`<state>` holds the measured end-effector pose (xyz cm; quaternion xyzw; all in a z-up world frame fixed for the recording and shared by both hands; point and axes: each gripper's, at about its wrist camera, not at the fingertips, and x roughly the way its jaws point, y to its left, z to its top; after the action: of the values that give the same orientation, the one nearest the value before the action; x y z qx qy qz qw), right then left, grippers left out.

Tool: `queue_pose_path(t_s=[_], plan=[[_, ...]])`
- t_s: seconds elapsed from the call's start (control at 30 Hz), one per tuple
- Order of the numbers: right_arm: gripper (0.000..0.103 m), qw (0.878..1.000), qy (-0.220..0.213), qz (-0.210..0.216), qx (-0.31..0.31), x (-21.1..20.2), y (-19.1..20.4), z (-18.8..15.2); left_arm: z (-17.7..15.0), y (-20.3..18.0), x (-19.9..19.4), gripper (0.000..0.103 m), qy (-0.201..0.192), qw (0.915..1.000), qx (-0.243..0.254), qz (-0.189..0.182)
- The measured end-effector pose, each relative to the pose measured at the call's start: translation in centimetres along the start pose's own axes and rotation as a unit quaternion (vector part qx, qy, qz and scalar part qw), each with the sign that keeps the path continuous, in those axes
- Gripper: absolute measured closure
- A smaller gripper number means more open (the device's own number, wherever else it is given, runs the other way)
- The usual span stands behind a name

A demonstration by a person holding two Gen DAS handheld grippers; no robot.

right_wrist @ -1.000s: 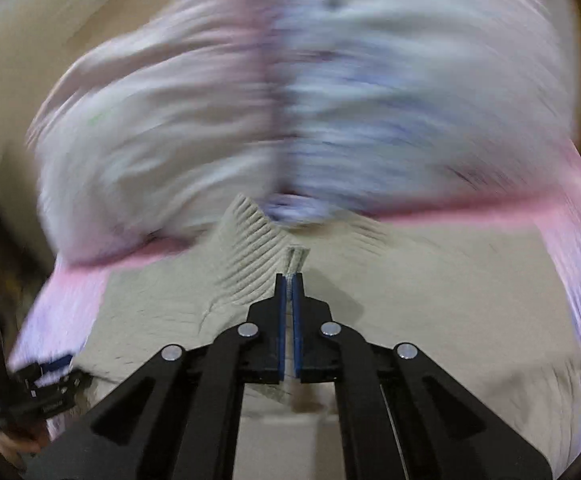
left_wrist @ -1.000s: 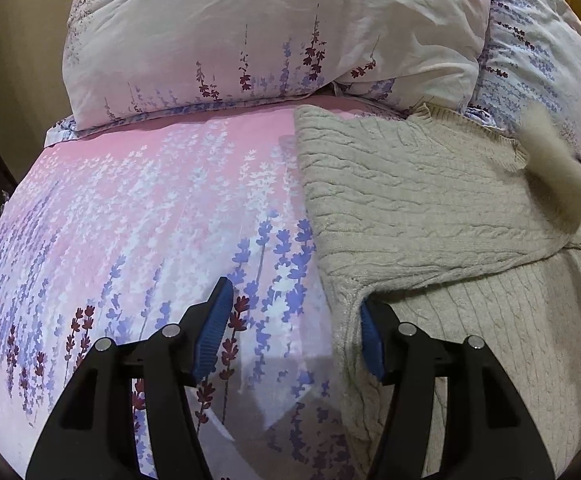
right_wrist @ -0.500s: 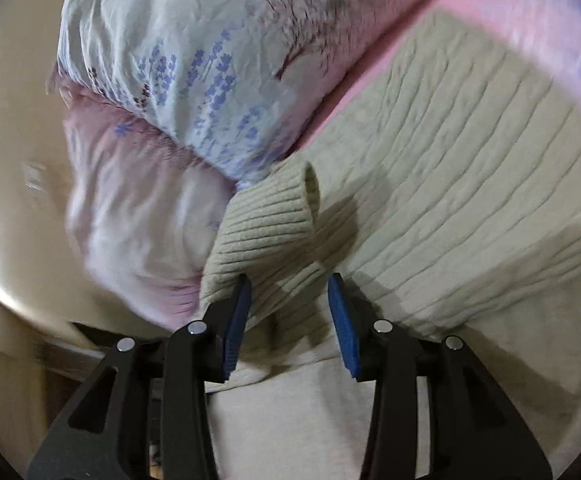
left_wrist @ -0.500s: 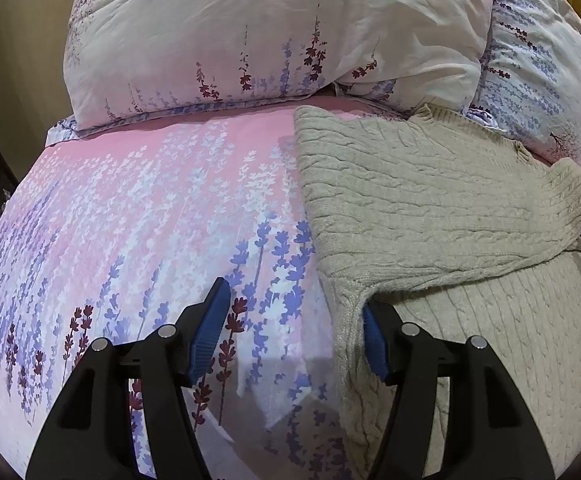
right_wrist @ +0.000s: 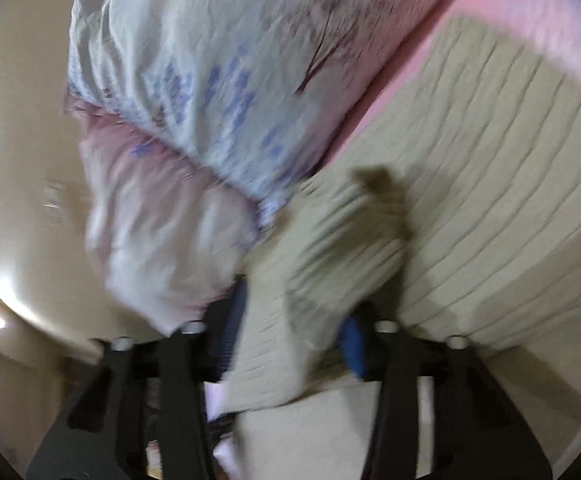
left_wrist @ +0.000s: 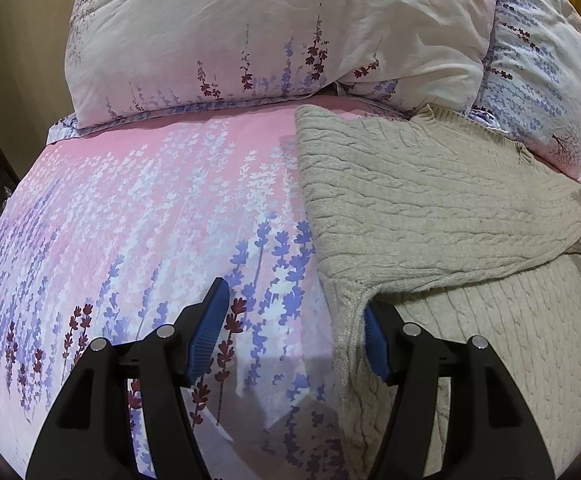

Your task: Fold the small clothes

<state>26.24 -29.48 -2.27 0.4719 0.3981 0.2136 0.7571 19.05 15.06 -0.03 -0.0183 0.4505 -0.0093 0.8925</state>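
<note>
The left claw (left_wrist: 294, 332) hangs spread over the bed (left_wrist: 138, 216), its blue pads straddling the near left edge of a beige cable-knit sweater (left_wrist: 430, 200) without pressing it. The right claw (right_wrist: 290, 334) has just been closing; its jaws stand partly apart around a ribbed cuff of the sweater (right_wrist: 330, 248), though blur hides whether the pads grip the knit. The sweater lies flat on the right side of the bed, one sleeve folded across its body, its top edge touching the pillows (left_wrist: 274, 28). It looks thick, soft and floppy, likely moderately heavy for clothing, and should drape and stretch rather than hold shape. Firm ribbed edges, such as cuff or hem, seem the safest places to pinch. The sheet is smooth pink cotton printed with lavender sprigs; the pillows are plump and wrinkled.
</note>
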Motion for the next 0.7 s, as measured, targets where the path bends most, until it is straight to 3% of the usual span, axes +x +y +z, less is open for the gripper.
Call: queue_pose_path(t_s=[0.1, 0.27, 0.37, 0.47, 0.6, 0.63, 0.67, 0.7], plan=[[0.094, 0.997, -0.02, -0.069, -0.035, -0.7, 0.3, 0.2, 0.0, 0.0, 0.0, 0.04, -0.002, 1.0, -0.002, 0.0], [0.088, 0.99, -0.043, -0.112, -0.077, -3.1, 0.7, 0.3, -0.1, 0.1, 0.0, 0.04, -0.004, 1.0, -0.005, 0.001], [0.096, 0.984, -0.041, -0.146, -0.091, -3.2, -0.1, 0.4, -0.1, 0.0, 0.0, 0.039, -0.004, 1.0, -0.005, 0.002], [0.096, 0.979, -0.044, -0.174, -0.097, -3.3, -0.4, 0.2, 0.0, -0.1, 0.0, 0.039, -0.003, 1.0, -0.006, 0.002], [0.086, 0.969, -0.046, -0.214, -0.115, -3.2, 0.0, 0.0, 0.0, 0.0, 0.0, 0.039, -0.001, 1.0, -0.005, 0.002], [0.086, 0.968, -0.048, -0.214, -0.123, -3.4, 0.3, 0.0, 0.0, 0.1, 0.0, 0.039, -0.002, 1.0, -0.008, 0.002], [0.096, 0.966, -0.05, -0.214, -0.135, -3.5, 0.4, -0.1, 0.0, 0.2, 0.1, 0.039, -0.004, 0.9999, -0.011, 0.002], [0.097, 0.963, -0.051, -0.222, -0.142, -3.5, 0.5, -0.2, 0.1, 0.3, 0.1, 0.039, -0.005, 0.9999, -0.016, 0.002]])
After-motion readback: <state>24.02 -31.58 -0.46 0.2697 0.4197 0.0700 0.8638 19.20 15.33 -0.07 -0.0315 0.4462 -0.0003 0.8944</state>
